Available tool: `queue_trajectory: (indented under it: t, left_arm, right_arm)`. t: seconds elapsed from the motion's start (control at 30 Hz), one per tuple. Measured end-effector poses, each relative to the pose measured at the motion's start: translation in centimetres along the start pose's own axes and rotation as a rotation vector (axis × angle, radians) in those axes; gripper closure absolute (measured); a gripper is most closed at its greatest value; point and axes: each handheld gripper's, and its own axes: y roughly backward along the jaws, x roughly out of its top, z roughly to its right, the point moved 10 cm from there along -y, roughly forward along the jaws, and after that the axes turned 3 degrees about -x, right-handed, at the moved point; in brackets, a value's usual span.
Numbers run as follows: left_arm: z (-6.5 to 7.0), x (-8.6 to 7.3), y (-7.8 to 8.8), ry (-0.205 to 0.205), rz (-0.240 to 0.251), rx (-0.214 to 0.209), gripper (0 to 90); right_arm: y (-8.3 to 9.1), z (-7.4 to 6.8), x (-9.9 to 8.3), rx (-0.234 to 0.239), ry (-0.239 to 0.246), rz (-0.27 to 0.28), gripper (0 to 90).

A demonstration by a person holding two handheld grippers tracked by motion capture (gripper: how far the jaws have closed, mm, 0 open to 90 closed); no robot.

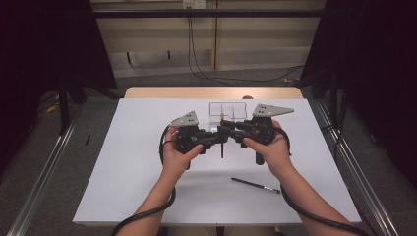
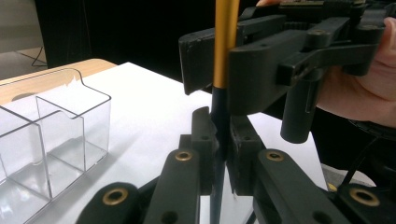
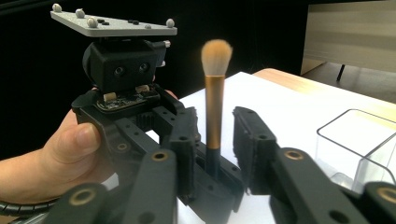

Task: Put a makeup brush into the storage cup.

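Note:
A makeup brush with a gold ferrule, black handle and pale bristles stands upright above the white table sheet. My left gripper is shut on its black handle, low down. My right gripper faces the left one, with its jaws on either side of the gold ferrule. In the right gripper view a narrow gap shows between the ferrule and one jaw. From above, both grippers meet at the table's middle, left gripper and right gripper, with the brush between them.
A clear plastic box with compartments stands just beyond the grippers, box, box. A thin dark brush or pen lies on the sheet near the right forearm. The wooden table edge runs along the far side.

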Motion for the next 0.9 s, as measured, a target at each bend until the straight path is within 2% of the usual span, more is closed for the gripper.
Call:
queue_trajectory:
  t: [0.07,0.1,0.2,0.37,0.6,0.83,0.87,0.9]
  left_arm:
    - [0.0,0.0,0.0,0.000,0.003,-0.003,83.1]
    - [0.1,0.0,0.0,0.000,0.003,-0.005,83.1]
    - [0.1,0.1,0.0,-0.003,0.000,0.003,82.9]
    - [0.1,0.2,0.1,-0.007,0.003,0.004,82.2]
    - [0.2,0.3,0.5,-0.021,0.004,-0.007,68.3]
    - [0.3,0.7,1.1,-0.020,0.037,-0.015,57.0]
    - [0.0,0.7,1.3,-0.021,0.033,0.011,53.6]
    - [0.0,0.7,1.3,-0.021,0.033,0.011,52.5]
  right_arm:
    - [0.0,0.0,0.0,-0.004,0.000,-0.004,74.8]
    - [0.0,0.0,0.0,-0.003,-0.009,-0.006,79.9]
    - [0.0,-0.1,-0.1,0.006,-0.019,-0.010,83.6]
    - [0.0,-0.1,0.0,0.005,-0.012,0.000,84.4]
    - [0.3,-0.1,0.5,0.004,-0.006,0.023,84.5]
    - [0.4,0.0,0.7,-0.003,-0.004,0.030,84.5]
    - [0.4,0.0,0.8,-0.002,-0.004,0.031,84.5]
    - [0.5,0.0,0.8,0.000,-0.006,0.031,84.4]
